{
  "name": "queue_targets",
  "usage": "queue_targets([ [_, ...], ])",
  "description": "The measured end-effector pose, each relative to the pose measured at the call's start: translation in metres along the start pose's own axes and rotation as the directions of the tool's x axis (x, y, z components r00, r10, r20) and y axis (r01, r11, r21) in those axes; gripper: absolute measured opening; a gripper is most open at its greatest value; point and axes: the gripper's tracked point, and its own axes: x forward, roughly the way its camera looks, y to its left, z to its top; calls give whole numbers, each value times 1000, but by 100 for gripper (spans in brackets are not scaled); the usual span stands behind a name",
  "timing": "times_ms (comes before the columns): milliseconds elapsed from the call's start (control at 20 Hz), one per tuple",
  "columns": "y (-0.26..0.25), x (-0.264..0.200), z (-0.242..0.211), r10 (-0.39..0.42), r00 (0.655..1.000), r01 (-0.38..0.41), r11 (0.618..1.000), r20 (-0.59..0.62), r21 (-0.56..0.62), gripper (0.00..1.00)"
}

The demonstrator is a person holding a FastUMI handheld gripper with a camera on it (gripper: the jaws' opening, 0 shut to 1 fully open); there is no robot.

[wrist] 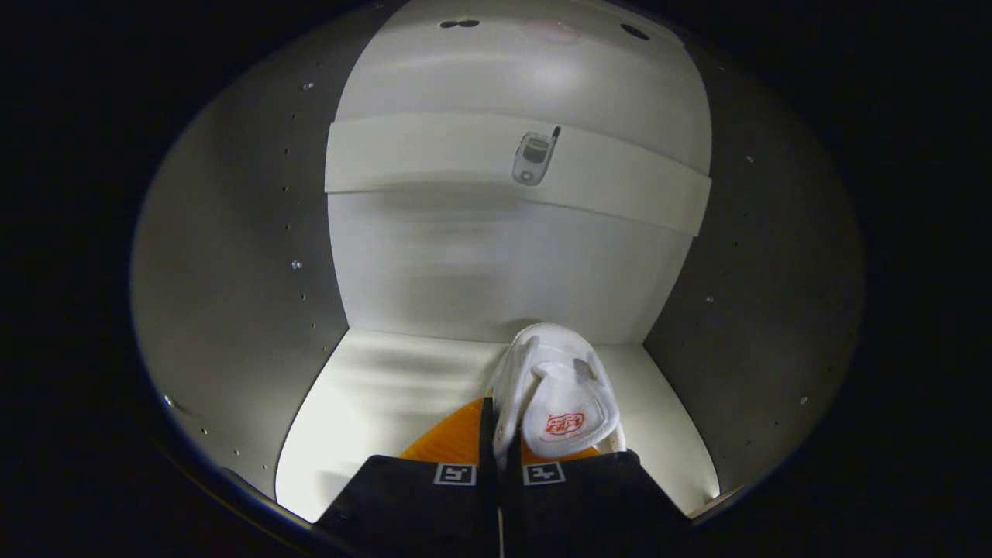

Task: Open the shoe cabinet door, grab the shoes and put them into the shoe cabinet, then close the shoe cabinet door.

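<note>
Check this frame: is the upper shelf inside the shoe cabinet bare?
No, a small flip phone lies on the upper shelf, above the white shoe pinched in the gripper.

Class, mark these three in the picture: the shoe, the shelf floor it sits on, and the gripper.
shoe (559, 391), gripper view, on its tongue.
shelf floor (387, 395), gripper view, on a bare lit patch.
gripper (500, 465), gripper view, between its jaws, closed on the shoe's side.

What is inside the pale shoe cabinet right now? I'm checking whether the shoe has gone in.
One white shoe hangs over the pale shoe cabinet floor, pinched between the gripper fingers. A shelf board crosses above. The fingers cover the floor beneath the shoe.
</note>
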Motion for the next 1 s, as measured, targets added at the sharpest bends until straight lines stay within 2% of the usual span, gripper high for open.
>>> queue_targets([
  [100, 4, -1, -7, 19, 1000, -19, 999, -20, -32, 9],
  [200, 5, -2, -8, 18, 1000, -19, 999, -19, -43, 18],
  [250, 7, -4, -7, 25, 999, -25, 999, -22, -27, 27],
  [350, 10, -10, -5, 48, 998, -48, 999, -27, 6, 39],
  [600, 18, -40, -4, 108, 994, -106, 993, -34, 50, 91],
  [650, 17, -47, -3, 111, 993, -109, 993, -34, 54, 97],
  [1000, -10, -105, 24, 101, 993, -107, 989, 67, 99, 98],
])
